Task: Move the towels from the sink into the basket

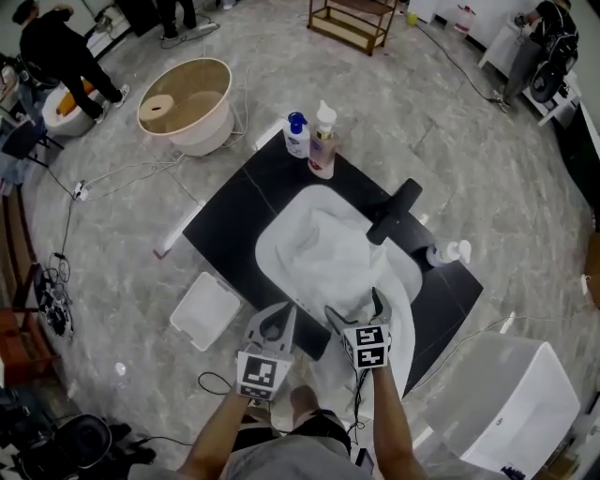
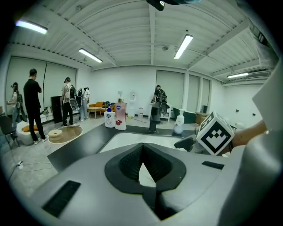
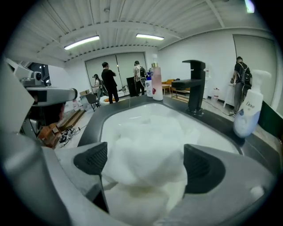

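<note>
I'm just starting: towels [image 1: 323,248] are lying in the sink [image 1: 266,251], right gripper [image 1: 354,305] gaping around one, left gripper [image 1: 278,319] closed, empty.

White towels [image 1: 339,264] lie crumpled in the sink [image 1: 279,228], overhanging its rim.

We see a grey marbled floor [image 1: 469,122] with a wooden shelf [image 1: 352,22] at its far side, white walls [image 2: 132,81] and strip lights [image 2: 183,46] on a ribbed ceiling [image 2: 124,26].
</note>
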The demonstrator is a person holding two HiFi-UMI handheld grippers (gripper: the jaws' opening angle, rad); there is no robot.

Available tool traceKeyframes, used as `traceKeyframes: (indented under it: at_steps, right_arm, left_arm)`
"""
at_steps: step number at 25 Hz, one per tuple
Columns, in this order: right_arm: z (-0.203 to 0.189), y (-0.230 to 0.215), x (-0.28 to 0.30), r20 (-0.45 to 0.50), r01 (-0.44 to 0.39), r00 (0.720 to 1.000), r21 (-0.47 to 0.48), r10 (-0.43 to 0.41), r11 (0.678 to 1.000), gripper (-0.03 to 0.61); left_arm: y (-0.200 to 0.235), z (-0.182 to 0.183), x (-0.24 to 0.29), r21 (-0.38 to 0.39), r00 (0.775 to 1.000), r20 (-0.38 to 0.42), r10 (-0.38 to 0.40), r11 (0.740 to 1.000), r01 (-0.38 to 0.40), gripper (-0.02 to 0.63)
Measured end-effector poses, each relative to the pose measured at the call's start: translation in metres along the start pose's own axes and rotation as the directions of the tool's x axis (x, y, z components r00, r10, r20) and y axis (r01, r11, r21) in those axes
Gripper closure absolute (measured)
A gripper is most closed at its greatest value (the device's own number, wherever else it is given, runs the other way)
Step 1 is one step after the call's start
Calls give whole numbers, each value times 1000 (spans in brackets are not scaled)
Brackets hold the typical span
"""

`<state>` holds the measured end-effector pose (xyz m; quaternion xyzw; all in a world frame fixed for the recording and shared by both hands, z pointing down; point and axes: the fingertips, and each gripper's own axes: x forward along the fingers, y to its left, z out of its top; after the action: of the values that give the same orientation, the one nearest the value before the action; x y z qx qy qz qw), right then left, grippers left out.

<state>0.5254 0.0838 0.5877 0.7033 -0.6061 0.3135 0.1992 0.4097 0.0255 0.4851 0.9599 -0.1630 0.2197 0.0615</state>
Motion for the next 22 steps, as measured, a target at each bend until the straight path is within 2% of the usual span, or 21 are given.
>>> traceKeyframes:
  at_steps: [12, 13, 15, 17, 19, 22]
  right_arm:
    - [-37, -4, 51, -182, -94, 978, 69, 105, 993, 44]
    - [-37, -5, 52, -186, -89, 977, 70, 101, 994, 82]
    - [-37, -7, 51, -185, -72, 979, 69, 83, 995, 243]
    - [-37, -8, 50, -185, -59, 980, 58, 69, 997, 355]
    - [-35, -8, 49, -183, -47, 982, 36, 53, 998, 414]
    - [-29, -10, 45, -155, -27, 987, 12, 28, 1000, 442]
  left_arm:
    - [19, -28, 6, -32, 998, -39, 52, 998, -53, 604]
    - [20, -30, 6, -33, 998, -40, 54, 998, -55, 604]
    - [23, -31, 6, -32, 997, -41, 58, 998, -60, 604]
    - [26, -31, 5, -34, 997, -41, 63, 997, -65, 604]
    - [28, -31, 2, -37, 997, -38, 69, 997, -71, 604]
    - [30, -30, -2, -33, 997, -33, 73, 997, -74, 604]
